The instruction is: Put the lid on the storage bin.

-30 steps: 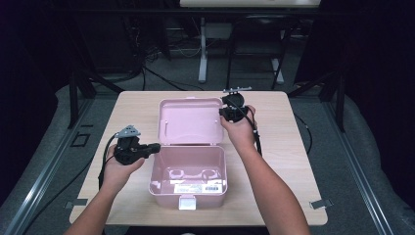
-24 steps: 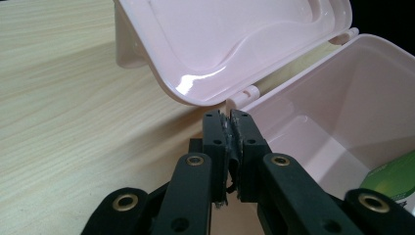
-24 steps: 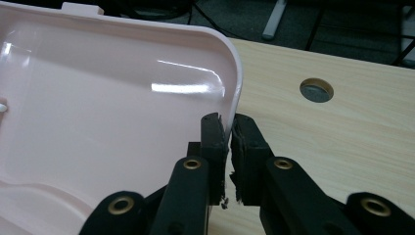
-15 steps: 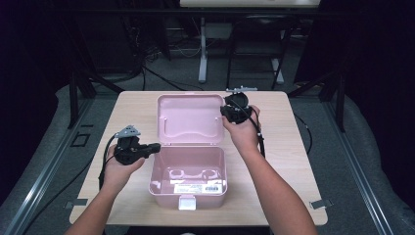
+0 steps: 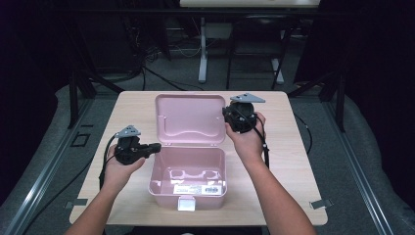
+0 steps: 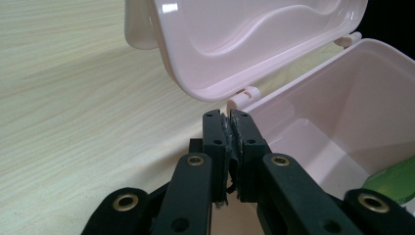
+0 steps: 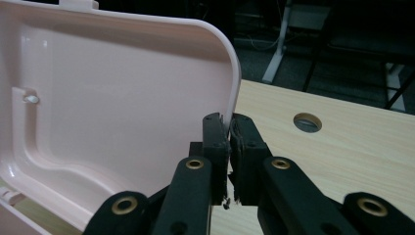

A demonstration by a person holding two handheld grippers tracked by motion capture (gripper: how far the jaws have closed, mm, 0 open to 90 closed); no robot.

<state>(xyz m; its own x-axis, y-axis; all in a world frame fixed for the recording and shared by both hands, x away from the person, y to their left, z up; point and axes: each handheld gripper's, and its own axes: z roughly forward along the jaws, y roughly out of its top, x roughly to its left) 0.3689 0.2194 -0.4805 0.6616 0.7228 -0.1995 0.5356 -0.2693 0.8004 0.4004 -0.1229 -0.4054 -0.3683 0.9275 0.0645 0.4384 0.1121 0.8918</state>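
My right hand-held gripper [image 7: 229, 128] pinches the lid's [image 7: 122, 112] edge; my left hand-held gripper [image 6: 230, 122] clamps the box's [image 6: 342, 98] near wall.

Glossy, smooth pink plastic box [image 5: 188, 166] and lid [image 5: 190, 119] sit on a matt pale wood-grain table [image 5: 293, 161].

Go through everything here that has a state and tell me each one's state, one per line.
pink box: open, left corner wall pinched
lid: raised, right edge pinched
left gripper: shut on the pink box's wall
right gripper: shut on the lid's edge
front latch: undone, hanging forward
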